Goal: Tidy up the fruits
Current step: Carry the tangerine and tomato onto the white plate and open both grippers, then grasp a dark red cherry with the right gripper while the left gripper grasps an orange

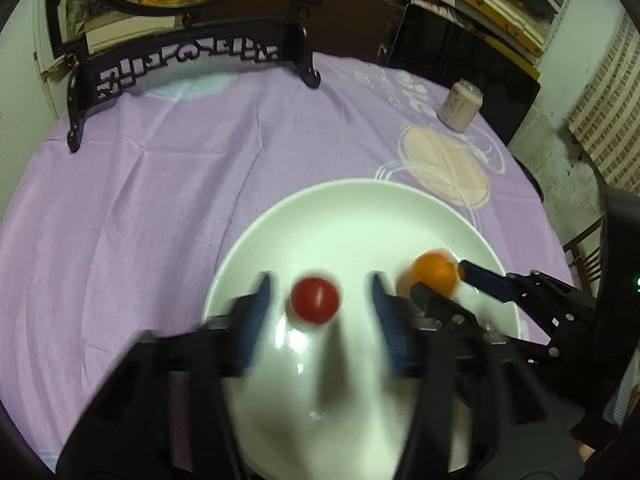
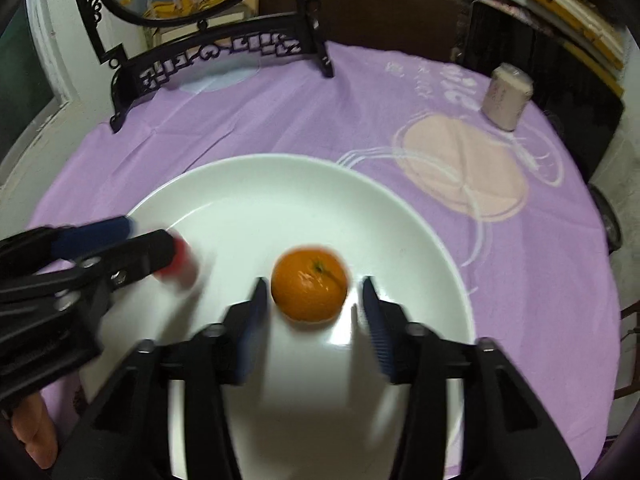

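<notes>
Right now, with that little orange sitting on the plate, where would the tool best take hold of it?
Across the widest middle of the orange, coming from the near side. It is round with its stem up, so a hold higher or lower would probably slip. The right tool already has one open finger on each side above the white plate.

Red tomato and orange on white plate.

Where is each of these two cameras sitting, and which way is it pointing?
Left wrist view: rides on the left claw, looking forward along its open fingers at the red fruit in the white plate; the right claw enters from the right.
Right wrist view: rides on the right claw, fingers open either side of the orange; the left claw enters from the left.
Shared: plate, both fruits, purple tablecloth, small jar, black carved stand.
</notes>
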Demonstrator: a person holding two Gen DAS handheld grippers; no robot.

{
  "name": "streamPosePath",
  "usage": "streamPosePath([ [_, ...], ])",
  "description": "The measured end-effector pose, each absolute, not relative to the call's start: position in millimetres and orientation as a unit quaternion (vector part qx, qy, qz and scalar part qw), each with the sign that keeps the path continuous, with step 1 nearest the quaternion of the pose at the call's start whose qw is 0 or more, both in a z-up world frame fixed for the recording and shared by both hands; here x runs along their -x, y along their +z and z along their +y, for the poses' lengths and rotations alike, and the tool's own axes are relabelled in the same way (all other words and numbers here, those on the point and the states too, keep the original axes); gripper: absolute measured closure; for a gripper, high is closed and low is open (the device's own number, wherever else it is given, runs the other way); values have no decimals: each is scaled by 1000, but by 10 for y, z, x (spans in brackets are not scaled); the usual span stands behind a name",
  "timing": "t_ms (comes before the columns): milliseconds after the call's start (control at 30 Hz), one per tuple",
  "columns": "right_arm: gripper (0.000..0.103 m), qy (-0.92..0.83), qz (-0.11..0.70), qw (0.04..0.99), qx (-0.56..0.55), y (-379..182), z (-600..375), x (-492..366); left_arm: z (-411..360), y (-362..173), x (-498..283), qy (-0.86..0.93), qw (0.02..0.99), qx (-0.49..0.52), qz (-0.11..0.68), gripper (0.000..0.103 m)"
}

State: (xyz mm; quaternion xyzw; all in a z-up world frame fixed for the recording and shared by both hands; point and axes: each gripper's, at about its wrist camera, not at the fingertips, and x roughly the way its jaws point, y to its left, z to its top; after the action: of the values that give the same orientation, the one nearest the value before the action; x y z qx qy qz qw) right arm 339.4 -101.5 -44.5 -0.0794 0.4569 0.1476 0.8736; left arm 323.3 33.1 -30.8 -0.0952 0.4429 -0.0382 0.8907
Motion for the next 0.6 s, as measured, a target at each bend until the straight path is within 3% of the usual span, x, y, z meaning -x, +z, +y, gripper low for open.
streamPosePath([
  [133, 51, 122, 420, 896, 84, -213, -1187, -3158, 435, -72, -2819, -28, 908, 102, 405, 42],
  [300, 51, 147, 370, 916, 53, 88, -1506, -2221, 482, 46, -1877, -21, 928, 82, 363, 28],
  [600, 50, 148, 414, 895, 73, -407, -1859, -1094, 517, -521, -831, -44, 908, 60, 413, 26],
])
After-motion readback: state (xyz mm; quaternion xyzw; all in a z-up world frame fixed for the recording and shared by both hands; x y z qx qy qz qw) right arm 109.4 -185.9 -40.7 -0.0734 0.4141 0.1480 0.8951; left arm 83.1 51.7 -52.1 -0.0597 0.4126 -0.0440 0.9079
